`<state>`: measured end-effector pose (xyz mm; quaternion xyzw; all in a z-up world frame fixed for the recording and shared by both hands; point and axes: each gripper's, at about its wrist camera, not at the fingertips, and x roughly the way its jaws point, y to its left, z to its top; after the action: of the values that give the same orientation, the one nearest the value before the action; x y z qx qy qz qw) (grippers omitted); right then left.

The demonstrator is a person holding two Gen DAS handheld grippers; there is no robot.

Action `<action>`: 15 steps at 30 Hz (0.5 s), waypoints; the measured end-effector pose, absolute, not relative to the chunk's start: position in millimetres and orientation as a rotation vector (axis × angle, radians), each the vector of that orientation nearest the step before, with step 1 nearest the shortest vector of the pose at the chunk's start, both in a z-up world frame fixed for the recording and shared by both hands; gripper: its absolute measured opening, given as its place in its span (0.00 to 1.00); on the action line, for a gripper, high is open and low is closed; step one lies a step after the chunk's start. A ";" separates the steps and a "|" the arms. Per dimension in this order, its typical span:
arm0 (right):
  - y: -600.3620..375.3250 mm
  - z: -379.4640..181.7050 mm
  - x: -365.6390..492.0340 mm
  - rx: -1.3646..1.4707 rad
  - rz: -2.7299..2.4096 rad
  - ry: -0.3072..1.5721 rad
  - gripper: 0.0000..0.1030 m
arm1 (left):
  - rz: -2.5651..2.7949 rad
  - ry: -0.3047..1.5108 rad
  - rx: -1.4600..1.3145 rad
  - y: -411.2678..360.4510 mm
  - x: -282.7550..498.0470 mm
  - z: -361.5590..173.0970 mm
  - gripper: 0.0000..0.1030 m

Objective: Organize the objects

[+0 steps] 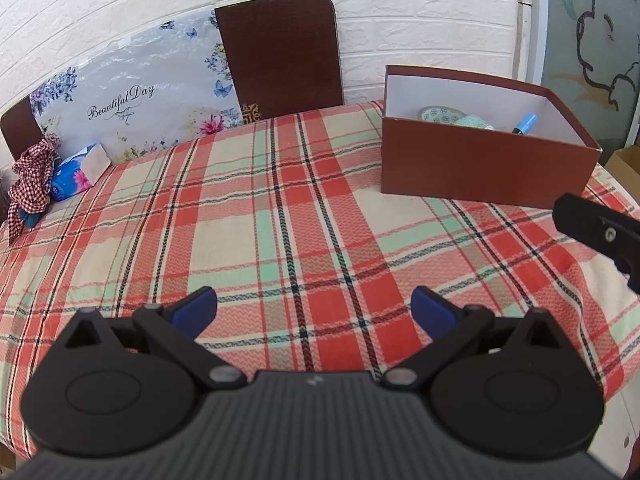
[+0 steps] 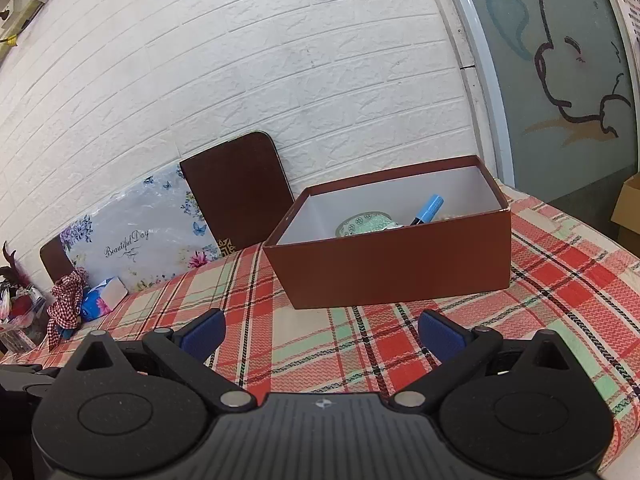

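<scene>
Both of my grippers, left gripper [image 1: 314, 308] and right gripper [image 2: 322, 332], hover with jaws spread and empty; the brown cardboard box [image 2: 396, 264] sits on the plaid-covered counter [image 1: 248, 216], holding a blue marker [image 2: 428, 209] and patterned tape rolls [image 2: 366, 224]; light, rigid walls, probably best pinched at the rim.

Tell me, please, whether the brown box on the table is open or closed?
Open: the brown box has no lid on, and its white inside shows a blue marker and a green patterned item.
</scene>
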<state>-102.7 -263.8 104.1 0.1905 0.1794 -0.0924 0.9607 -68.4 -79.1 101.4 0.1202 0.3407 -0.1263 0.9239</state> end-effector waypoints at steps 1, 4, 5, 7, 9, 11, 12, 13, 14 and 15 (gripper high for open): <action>-264.3 103.4 -102.8 0.390 -0.188 0.364 1.00 | -0.258 0.700 0.248 -79.3 -68.2 100.8 1.00; -264.6 101.4 -101.6 0.394 -0.189 0.370 1.00 | -0.260 0.705 0.252 -80.5 -66.7 98.8 1.00; -264.8 101.1 -101.1 0.394 -0.189 0.372 1.00 | -0.261 0.709 0.253 -81.4 -66.5 97.7 1.00; -264.7 100.6 -100.6 0.395 -0.189 0.374 1.00 | -0.263 0.714 0.255 -82.6 -66.4 96.0 1.00; -264.8 100.3 -100.1 0.395 -0.187 0.374 1.00 | -0.264 0.714 0.259 -83.6 -66.3 94.8 1.00; -264.9 99.7 -99.7 0.397 -0.188 0.377 1.00 | -0.262 0.717 0.261 -84.1 -67.1 93.3 1.00; -265.2 99.2 -99.9 0.399 -0.187 0.377 1.00 | -0.262 0.717 0.261 -84.1 -66.7 93.0 1.00; -265.5 98.6 -100.0 0.399 -0.188 0.379 1.00 | -0.261 0.717 0.263 -84.1 -66.4 92.9 1.00; -265.6 98.0 -99.6 0.399 -0.189 0.381 1.00 | -0.260 0.718 0.264 -84.4 -66.1 92.6 1.00; -265.8 97.2 -99.2 0.401 -0.189 0.383 1.00 | -0.259 0.719 0.264 -84.4 -65.7 92.3 1.00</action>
<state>-99.2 -265.8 97.2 0.1977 0.1888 -0.0934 0.9574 -65.7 -84.4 92.3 0.1286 0.3500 -0.1262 0.9193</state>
